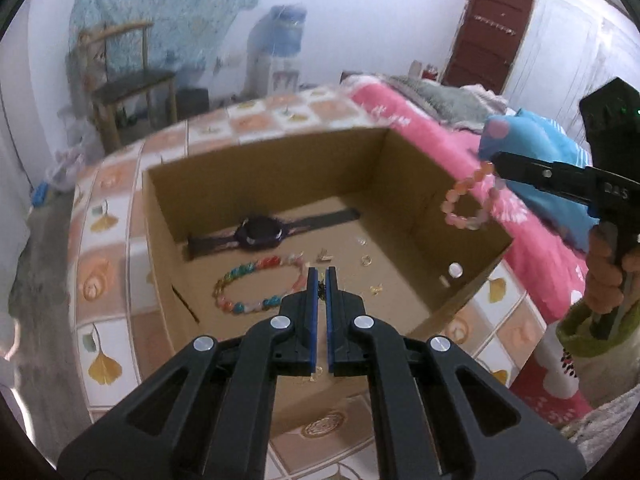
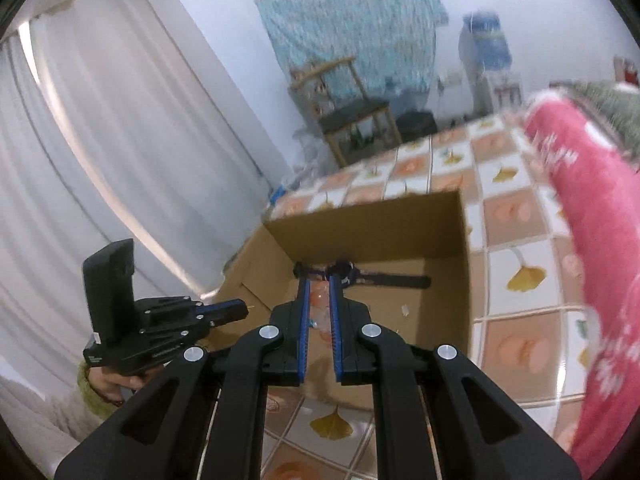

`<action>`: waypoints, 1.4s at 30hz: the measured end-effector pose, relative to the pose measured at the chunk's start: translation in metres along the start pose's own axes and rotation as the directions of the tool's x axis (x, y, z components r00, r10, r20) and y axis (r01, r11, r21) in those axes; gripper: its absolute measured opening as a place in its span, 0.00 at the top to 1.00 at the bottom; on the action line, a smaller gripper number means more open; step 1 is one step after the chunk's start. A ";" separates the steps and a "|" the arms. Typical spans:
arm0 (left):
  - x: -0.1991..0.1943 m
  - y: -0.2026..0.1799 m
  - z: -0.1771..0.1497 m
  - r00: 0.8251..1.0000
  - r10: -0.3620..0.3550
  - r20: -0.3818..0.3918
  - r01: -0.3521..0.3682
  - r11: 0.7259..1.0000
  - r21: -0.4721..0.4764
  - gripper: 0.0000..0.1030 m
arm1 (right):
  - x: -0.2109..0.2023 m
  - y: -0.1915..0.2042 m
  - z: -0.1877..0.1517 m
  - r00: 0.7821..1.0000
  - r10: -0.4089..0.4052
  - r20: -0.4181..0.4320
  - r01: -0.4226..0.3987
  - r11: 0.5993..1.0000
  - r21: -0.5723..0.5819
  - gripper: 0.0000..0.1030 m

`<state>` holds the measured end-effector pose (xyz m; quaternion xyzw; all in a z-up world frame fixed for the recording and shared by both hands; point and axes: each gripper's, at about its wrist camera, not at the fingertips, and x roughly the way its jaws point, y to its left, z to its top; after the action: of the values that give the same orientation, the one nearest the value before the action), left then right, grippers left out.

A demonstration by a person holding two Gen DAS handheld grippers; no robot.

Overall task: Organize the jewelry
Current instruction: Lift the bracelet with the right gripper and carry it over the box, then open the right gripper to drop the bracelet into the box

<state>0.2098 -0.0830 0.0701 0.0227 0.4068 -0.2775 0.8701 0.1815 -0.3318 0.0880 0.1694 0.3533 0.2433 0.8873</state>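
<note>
Seemingly pinching something thin and dark, the left gripper (image 1: pixel 321 270) shows in the left wrist view with its jaws nearly touching; what hangs between the blue pads is too small to name. Beyond it an open cardboard box (image 1: pixel 256 168) sits on a surface with a tiled leaf pattern. Inside, a dark watch (image 1: pixel 260 232) lies at twelve o'clock from the fingertips, a multicoloured bead bracelet (image 1: pixel 256 284) at nine o'clock, and small gold pieces (image 1: pixel 366 260) at two o'clock. At three o'clock of the picture the right gripper (image 1: pixel 498 170) holds a pink bead bracelet (image 1: pixel 468 204) dangling beside the box's right wall.

From the right wrist view, the right gripper (image 2: pixel 320 276) has its jaws closed on pale pink beads (image 2: pixel 318 300) above the box (image 2: pixel 368 224). The left gripper (image 2: pixel 244 309) hangs at nine o'clock, jaws closed, beside the box's left wall.
</note>
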 end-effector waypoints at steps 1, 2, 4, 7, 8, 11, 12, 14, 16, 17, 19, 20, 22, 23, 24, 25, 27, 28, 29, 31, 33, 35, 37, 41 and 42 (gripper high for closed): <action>0.002 0.003 -0.001 1.000 0.002 -0.006 -0.002 1.000 -0.006 0.97 | 0.006 -0.003 0.000 1.000 0.001 -0.017 -0.001 1.000 0.008 0.91; 0.005 0.007 -0.002 1.000 0.007 -0.013 -0.007 1.000 -0.013 0.95 | 0.017 -0.008 0.002 0.999 -0.001 -0.048 0.002 1.000 0.021 0.91; 0.007 0.012 -0.004 1.000 -0.002 -0.012 0.002 1.000 -0.022 0.92 | 0.029 -0.013 0.003 0.996 -0.007 -0.085 0.009 0.999 0.032 0.91; 0.005 0.019 -0.004 1.000 -0.003 0.006 0.003 1.000 -0.031 0.87 | 0.039 -0.016 0.007 0.993 -0.008 -0.117 0.014 0.999 0.044 0.91; 0.004 0.021 -0.004 1.000 -0.014 0.012 0.014 0.999 -0.038 0.85 | 0.041 -0.016 0.009 0.992 -0.008 -0.124 0.014 0.999 0.045 0.91; 0.004 0.026 -0.004 1.000 -0.009 0.018 0.010 0.999 -0.050 0.85 | 0.047 -0.017 0.016 0.990 -0.009 -0.138 0.016 0.999 0.048 0.91; 0.003 0.027 -0.004 1.000 -0.004 0.024 0.005 0.999 -0.053 0.85 | 0.048 -0.018 0.017 0.990 -0.006 -0.143 0.014 0.999 0.051 0.90; -0.003 0.030 -0.004 0.999 0.003 0.043 -0.001 0.998 -0.065 0.85 | 0.053 -0.017 0.021 0.988 -0.006 -0.154 0.015 0.998 0.059 0.91; -0.010 0.034 -0.004 0.998 0.013 0.065 -0.007 0.997 -0.080 0.79 | 0.056 -0.018 0.024 0.985 -0.010 -0.169 0.022 0.997 0.068 0.90; -0.016 0.035 -0.004 0.996 0.022 0.083 -0.014 0.996 -0.086 0.73 | 0.061 -0.020 0.025 0.982 -0.012 -0.189 0.028 0.996 0.081 0.90; -0.026 0.036 -0.007 0.993 0.038 0.116 -0.027 0.995 -0.096 0.66 | 0.071 -0.024 0.025 0.973 -0.022 -0.231 0.045 0.995 0.093 0.90; -0.031 0.035 -0.009 0.990 0.050 0.128 -0.037 0.994 -0.101 0.60 | 0.076 -0.026 0.025 0.968 -0.026 -0.251 0.052 0.994 0.095 0.90; -0.038 0.034 -0.013 0.987 0.079 0.138 -0.065 0.992 -0.107 0.52 | 0.090 -0.029 0.022 0.948 -0.020 -0.319 0.057 0.993 0.106 0.90; -0.040 0.033 -0.015 0.986 0.087 0.141 -0.072 0.992 -0.107 0.49 | 0.095 -0.030 0.020 0.937 -0.022 -0.349 0.064 0.992 0.108 0.90; -0.043 0.032 -0.017 0.985 0.098 0.145 -0.082 0.991 -0.107 0.47 | 0.100 -0.030 0.018 0.928 -0.032 -0.372 0.076 0.992 0.102 0.90; -0.044 0.032 -0.019 0.984 0.104 0.147 -0.089 0.990 -0.106 0.44 | 0.105 -0.029 0.017 0.916 -0.056 -0.397 0.096 0.992 0.082 0.90; -0.048 0.031 -0.024 0.981 0.122 0.150 -0.107 0.989 -0.106 0.43 | 0.108 -0.027 0.013 0.900 -0.107 -0.424 0.135 0.990 0.038 0.90; -0.050 0.031 -0.026 0.980 0.127 0.152 -0.111 0.988 -0.106 0.43 | 0.109 -0.025 0.011 0.887 -0.150 -0.436 0.166 0.986 -0.002 0.90; -0.051 0.031 -0.028 0.980 0.127 0.153 -0.111 0.988 -0.107 0.42 | 0.110 -0.023 0.009 0.879 -0.175 -0.443 0.183 0.983 -0.026 0.90; -0.052 0.032 -0.032 0.981 0.123 0.153 -0.107 0.988 -0.113 0.42 | 0.112 -0.021 0.004 0.851 -0.233 -0.470 0.221 0.972 -0.081 0.90; -0.053 0.033 -0.035 0.981 0.121 0.153 -0.103 0.988 -0.118 0.42 | 0.113 -0.021 0.000 0.827 -0.279 -0.487 0.252 0.960 -0.122 0.90; -0.053 0.034 -0.037 0.980 0.120 0.157 -0.101 0.987 -0.126 0.42 | 0.116 -0.022 -0.005 0.796 -0.320 -0.513 0.275 0.948 -0.163 0.90; -0.055 0.033 -0.039 0.980 0.117 0.163 -0.095 0.986 -0.135 0.42 | 0.115 -0.019 -0.007 0.780 -0.357 -0.514 0.293 0.934 -0.203 0.90; -0.059 0.032 -0.044 0.978 0.113 0.175 -0.089 0.986 -0.139 0.42 | 0.107 -0.013 -0.005 0.772 -0.427 -0.471 0.334 0.903 -0.271 0.90; -0.059 0.031 -0.044 0.978 0.116 0.175 -0.093 0.986 -0.136 0.42 | 0.103 -0.013 -0.004 0.771 -0.443 -0.458 0.349 0.895 -0.279 0.90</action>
<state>0.1641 -0.0173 0.0777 -0.0370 0.3404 -0.2058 0.9167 0.2480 -0.2849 0.0232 -0.0593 0.5801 0.1168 0.8040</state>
